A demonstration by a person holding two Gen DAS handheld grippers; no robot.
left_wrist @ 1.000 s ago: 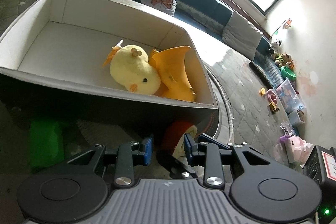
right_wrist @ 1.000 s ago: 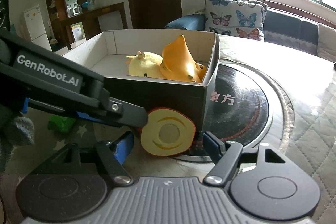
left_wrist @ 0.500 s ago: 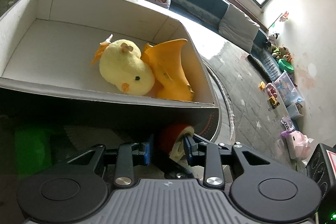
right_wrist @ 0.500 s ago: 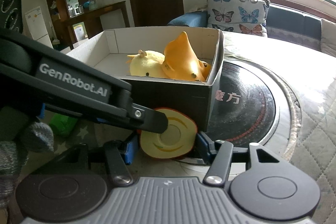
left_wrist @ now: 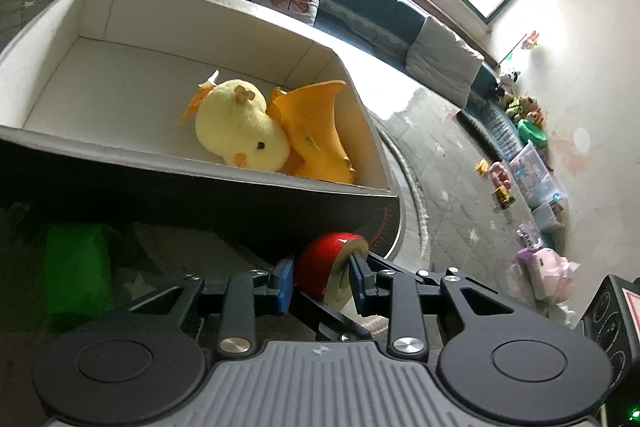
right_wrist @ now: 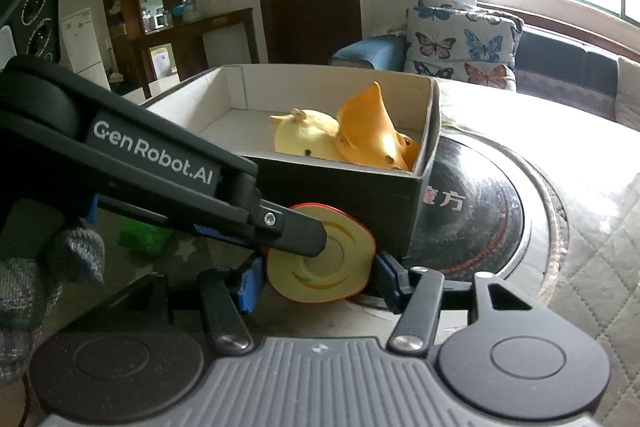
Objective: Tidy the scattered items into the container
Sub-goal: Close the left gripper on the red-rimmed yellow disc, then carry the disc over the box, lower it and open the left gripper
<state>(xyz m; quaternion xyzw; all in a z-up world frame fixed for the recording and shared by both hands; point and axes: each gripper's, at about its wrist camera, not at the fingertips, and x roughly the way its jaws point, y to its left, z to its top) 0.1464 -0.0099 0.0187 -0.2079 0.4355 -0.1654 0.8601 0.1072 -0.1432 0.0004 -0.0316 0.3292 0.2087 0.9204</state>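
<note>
Quilted cloth covers the worktop (right_wrist: pixel 592 227), where the box (left_wrist: pixel 240 171) already holds a yellow chick (left_wrist: pixel 240 131) and an orange toy (left_wrist: pixel 316 131). A second ago both hand-held grippers stood wide; now the left hand-held gripper (left_wrist: pixel 320 281) and right hand-held gripper (right_wrist: pixel 314 277) have clenched on the apple half (right_wrist: pixel 320 259) at the box's near corner. Lifting it in looks next.

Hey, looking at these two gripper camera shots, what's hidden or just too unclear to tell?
- Green object: left wrist view, in the box's shadow; right wrist view, partly behind the left gripper. Identity unclear.
- Red half-apple toy: whether the right gripper actually touches it; its fingers flank it, contact unclear.
- Box floor, near side: hidden by the front wall in both views.
- Floor toys: left wrist view, too small.
</note>
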